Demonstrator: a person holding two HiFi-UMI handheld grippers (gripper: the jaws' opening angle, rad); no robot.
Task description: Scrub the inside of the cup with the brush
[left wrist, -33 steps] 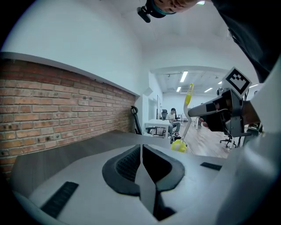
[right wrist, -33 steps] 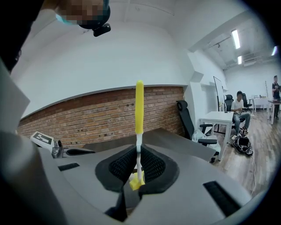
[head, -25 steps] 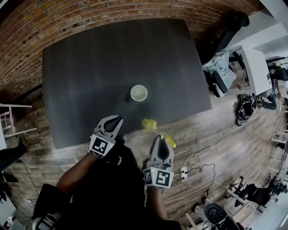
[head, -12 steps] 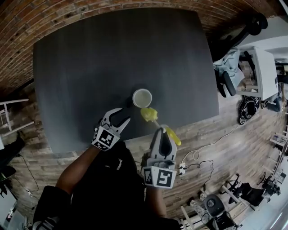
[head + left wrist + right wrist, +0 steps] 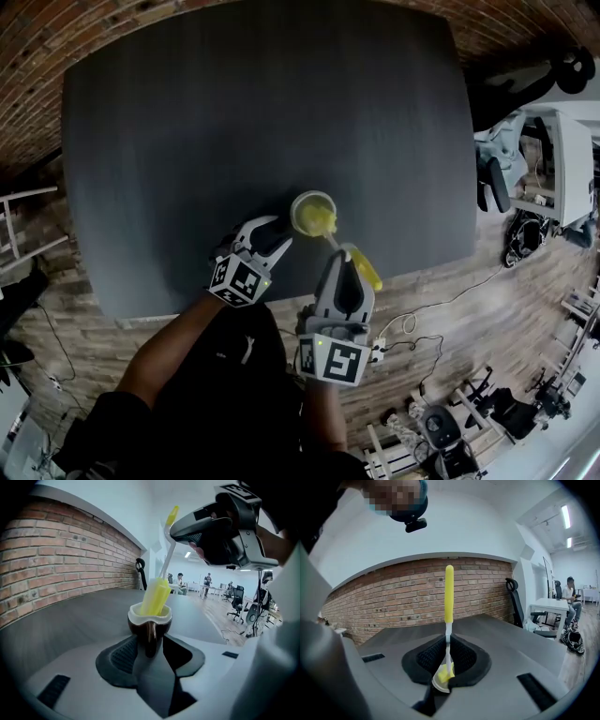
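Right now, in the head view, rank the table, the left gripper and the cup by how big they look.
1. the table, by far the largest.
2. the left gripper, though it is nearer the camera, which makes it look bigger.
3. the cup, the smallest.

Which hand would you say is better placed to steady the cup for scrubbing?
Left, probably: the left claw, just opened, straddles the handle of the cup, while the right claw is shut on the brush, whose head sits inside.

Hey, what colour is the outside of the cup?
The cup is glossy dark brown outside and cream at the rim; the left gripper view shows it best.
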